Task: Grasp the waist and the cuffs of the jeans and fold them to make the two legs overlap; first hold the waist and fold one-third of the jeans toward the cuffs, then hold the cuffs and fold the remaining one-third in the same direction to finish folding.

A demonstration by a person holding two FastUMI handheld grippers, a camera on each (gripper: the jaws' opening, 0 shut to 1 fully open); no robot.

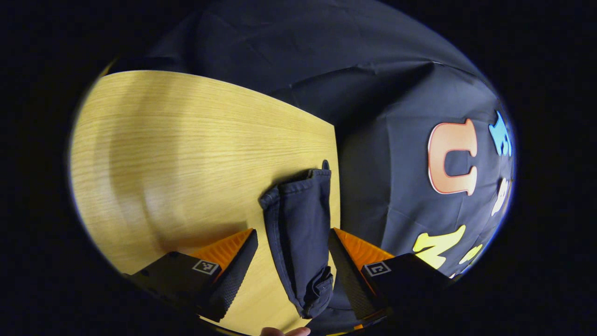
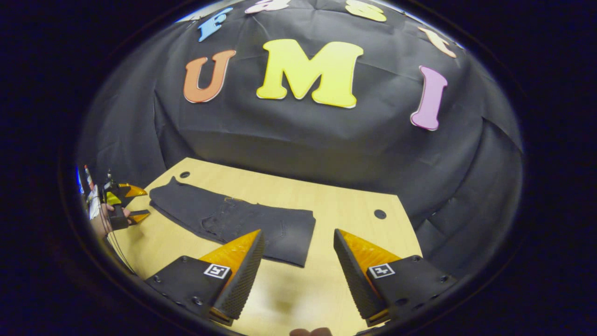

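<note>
Denim jeans lie flat on the wooden table, legs already overlapped. Left gripper and right gripper hang unclenched, holding nothing; pinch both waist corners evenly before folding.

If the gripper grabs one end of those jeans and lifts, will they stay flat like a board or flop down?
Probably flop: the jeans lie limp and creased on the table, and their end bunches into soft folds. They look thick, so likely fairly heavy. They shouldn't roll or break.
</note>
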